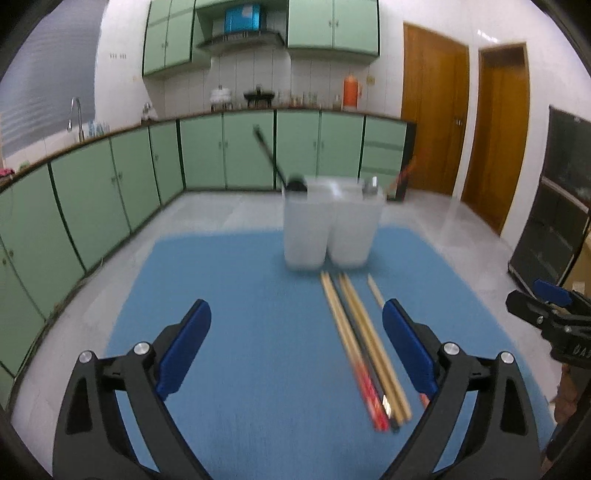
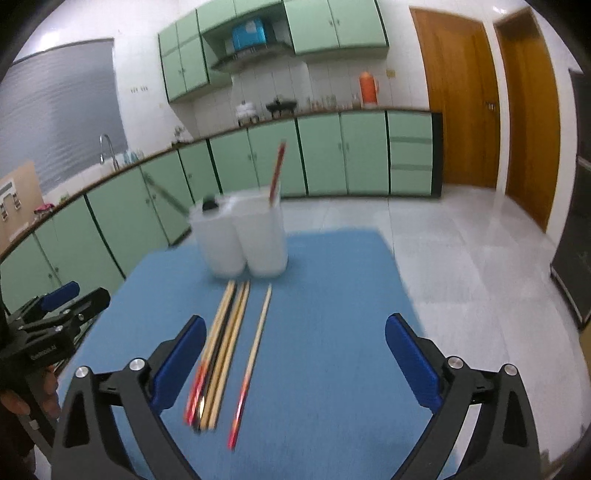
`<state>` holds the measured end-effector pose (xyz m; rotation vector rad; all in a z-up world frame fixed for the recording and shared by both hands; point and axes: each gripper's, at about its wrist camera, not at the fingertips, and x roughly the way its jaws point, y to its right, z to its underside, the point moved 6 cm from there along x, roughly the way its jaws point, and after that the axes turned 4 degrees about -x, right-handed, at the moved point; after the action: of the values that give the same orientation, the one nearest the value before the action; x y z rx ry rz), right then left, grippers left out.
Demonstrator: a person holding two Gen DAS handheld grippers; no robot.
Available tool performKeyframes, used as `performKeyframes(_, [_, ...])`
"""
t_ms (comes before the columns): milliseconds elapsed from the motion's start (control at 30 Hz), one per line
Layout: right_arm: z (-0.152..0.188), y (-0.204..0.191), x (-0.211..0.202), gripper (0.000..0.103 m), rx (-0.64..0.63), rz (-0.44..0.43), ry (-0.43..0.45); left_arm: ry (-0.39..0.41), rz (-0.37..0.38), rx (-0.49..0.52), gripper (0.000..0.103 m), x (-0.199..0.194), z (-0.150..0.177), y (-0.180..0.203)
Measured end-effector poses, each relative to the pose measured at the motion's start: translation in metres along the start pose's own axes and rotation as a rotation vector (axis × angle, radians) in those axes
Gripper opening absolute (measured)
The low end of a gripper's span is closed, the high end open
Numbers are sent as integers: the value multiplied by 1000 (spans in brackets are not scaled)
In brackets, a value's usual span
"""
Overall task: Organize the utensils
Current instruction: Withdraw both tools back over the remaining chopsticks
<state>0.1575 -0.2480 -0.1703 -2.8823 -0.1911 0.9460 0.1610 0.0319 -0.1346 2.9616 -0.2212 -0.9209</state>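
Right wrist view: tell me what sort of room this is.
Most likely a home kitchen: green base cabinets under a long counter, a sink faucet at the left, and wall cabinets above a range hood.

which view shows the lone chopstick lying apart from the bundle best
The right wrist view. There the single chopstick lies in full, from pale tip to red end, clear of the bundle on the blue mat. In the left wrist view only its pale far part shows; the rest is hidden behind the left gripper.
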Motion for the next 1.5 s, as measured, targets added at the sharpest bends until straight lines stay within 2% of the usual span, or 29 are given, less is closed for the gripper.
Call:
performKeyframes(267, [62, -23, 16, 95, -34, -1, -120, -150, -30, 23, 91, 8, 65, -9])
performKeyframes(333, [70, -29, 19, 92, -43, -5, -136, -174, -35, 27, 91, 9, 77, -11])
performKeyframes(467, [77, -39, 26, 78, -71, -14, -160, -201, -37, 19, 91, 9, 89, -12])
performKeyframes(800, [90, -51, 39, 41, -104, -26, -208, -224, -41, 11, 91, 9, 98, -9])
performKeyframes(1133, [89, -59, 43, 26, -153, -4, -198, -240, -41, 6, 91, 16, 100, -5])
performKeyframes(1200, [89, -59, 44, 10, -153, -12, -200, -247, -34, 5, 91, 18, 100, -1])
performKeyframes(1233, [88, -58, 44, 7, -151, -10, -201, -250, -29, 6, 91, 19, 100, 1])
performKeyframes(1500, [85, -37, 42, 6, -102, -4, -206, -274, 1, 31, 91, 31, 103, 22])
